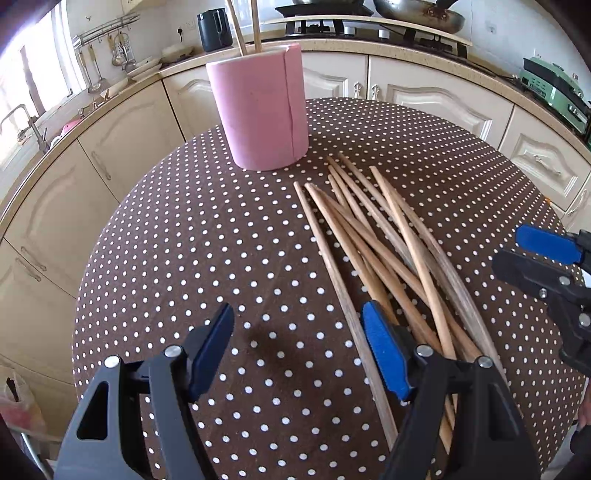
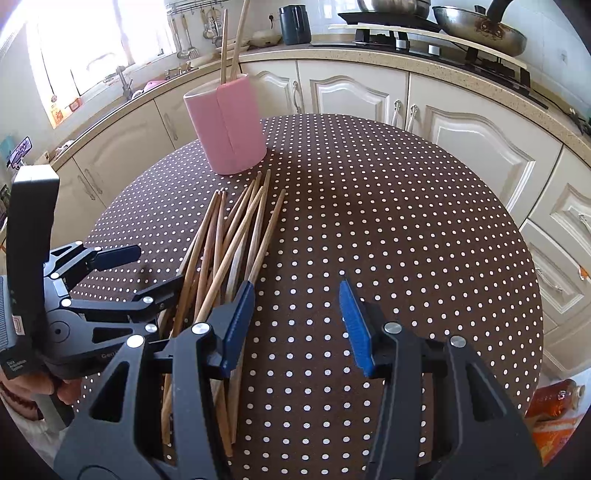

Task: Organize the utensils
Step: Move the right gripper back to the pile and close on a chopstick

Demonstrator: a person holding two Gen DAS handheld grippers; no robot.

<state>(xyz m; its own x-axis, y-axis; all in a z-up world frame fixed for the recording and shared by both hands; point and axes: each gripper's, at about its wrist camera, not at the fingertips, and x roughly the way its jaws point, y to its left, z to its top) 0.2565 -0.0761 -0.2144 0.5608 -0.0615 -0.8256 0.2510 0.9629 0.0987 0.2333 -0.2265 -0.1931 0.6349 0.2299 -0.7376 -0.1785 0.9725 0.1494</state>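
Observation:
A pink cylindrical holder (image 1: 260, 107) stands at the far side of the round dotted table (image 1: 184, 240) with two chopsticks (image 1: 245, 26) upright in it; it also shows in the right wrist view (image 2: 229, 125). Several wooden chopsticks (image 1: 388, 240) lie in a loose pile on the cloth, also seen in the right wrist view (image 2: 236, 236). My left gripper (image 1: 299, 350) is open and empty, its right finger over the pile's near ends. My right gripper (image 2: 297, 325) is open and empty, just right of the pile. The left gripper (image 2: 147, 273) appears in the right wrist view; the right gripper's fingers (image 1: 546, 245) appear in the left.
Cream kitchen cabinets (image 2: 461, 122) and a counter curve around the table. A stove with a wok (image 2: 480, 33), a dark kettle (image 1: 214, 29), a sink tap (image 1: 26, 122) and hanging utensils (image 1: 107, 55) line the counter. An orange bag (image 2: 554, 417) sits at lower right.

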